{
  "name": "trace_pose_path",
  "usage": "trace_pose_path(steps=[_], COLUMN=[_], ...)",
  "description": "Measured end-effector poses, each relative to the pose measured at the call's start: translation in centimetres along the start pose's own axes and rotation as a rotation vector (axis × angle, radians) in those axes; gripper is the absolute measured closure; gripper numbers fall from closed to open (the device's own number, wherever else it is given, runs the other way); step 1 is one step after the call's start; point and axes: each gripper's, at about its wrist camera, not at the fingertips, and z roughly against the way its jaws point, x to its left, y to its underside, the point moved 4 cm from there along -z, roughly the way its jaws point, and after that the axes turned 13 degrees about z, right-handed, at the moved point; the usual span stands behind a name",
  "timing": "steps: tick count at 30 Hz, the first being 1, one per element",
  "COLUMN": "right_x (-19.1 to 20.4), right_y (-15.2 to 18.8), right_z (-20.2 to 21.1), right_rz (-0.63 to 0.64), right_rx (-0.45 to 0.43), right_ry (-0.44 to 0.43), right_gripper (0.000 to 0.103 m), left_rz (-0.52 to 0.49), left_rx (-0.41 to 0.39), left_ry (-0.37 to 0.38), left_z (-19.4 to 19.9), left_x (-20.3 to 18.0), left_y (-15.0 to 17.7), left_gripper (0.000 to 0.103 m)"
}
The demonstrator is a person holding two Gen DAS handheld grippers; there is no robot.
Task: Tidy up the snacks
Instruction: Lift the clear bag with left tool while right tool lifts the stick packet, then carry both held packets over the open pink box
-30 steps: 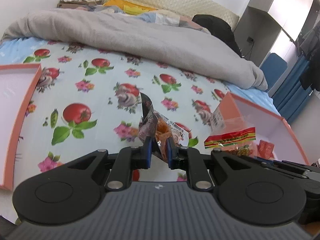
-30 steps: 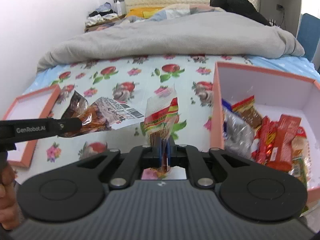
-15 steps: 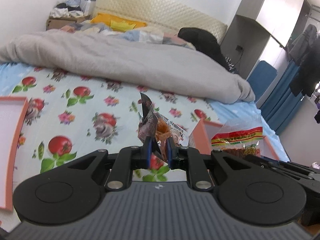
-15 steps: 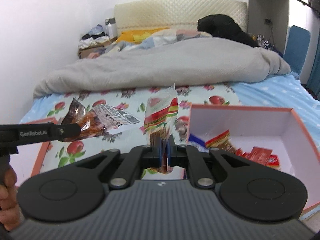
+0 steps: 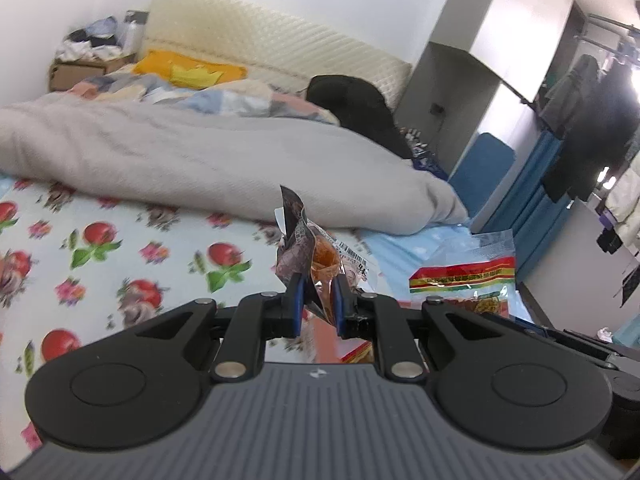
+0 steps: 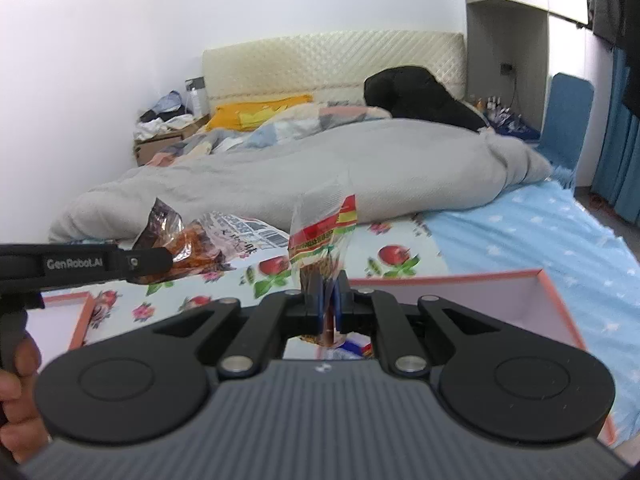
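I hold both snacks aloft above the bed: left gripper (image 5: 317, 300) clamps the brown packet (image 5: 316, 248), right gripper (image 6: 329, 300) clamps the red-banded bag (image 6: 323, 236). Next, I judge: carry each to its tray (image 6: 556, 300), release.

A big blanket (image 6: 312, 168) lies across the bed (image 6: 520, 232), behind two boxes. One box (image 6: 560, 312) sits on the bed at the right, the other box (image 6: 80, 320) at the left. The headboard (image 6: 332, 64) stands at the far end.
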Motion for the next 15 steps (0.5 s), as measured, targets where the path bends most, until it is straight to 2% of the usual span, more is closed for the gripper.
trace_pose_path(steps=[10, 15], right_x=[-6.5, -9.2], right_y=[-0.3, 0.8], right_z=[-0.1, -1.0], right_rz=[-0.055, -0.079], right_rx=[-0.009, 0.017], right_ry=[0.094, 0.124], right_gripper=[0.095, 0.095], left_rz=[-0.046, -0.079], left_rx=[0.034, 0.081], left_ry=[0.104, 0.121], left_z=[-3.5, -6.3], left_x=[-7.2, -9.9], left_y=[-0.6, 0.9], left_gripper=[0.085, 0.085])
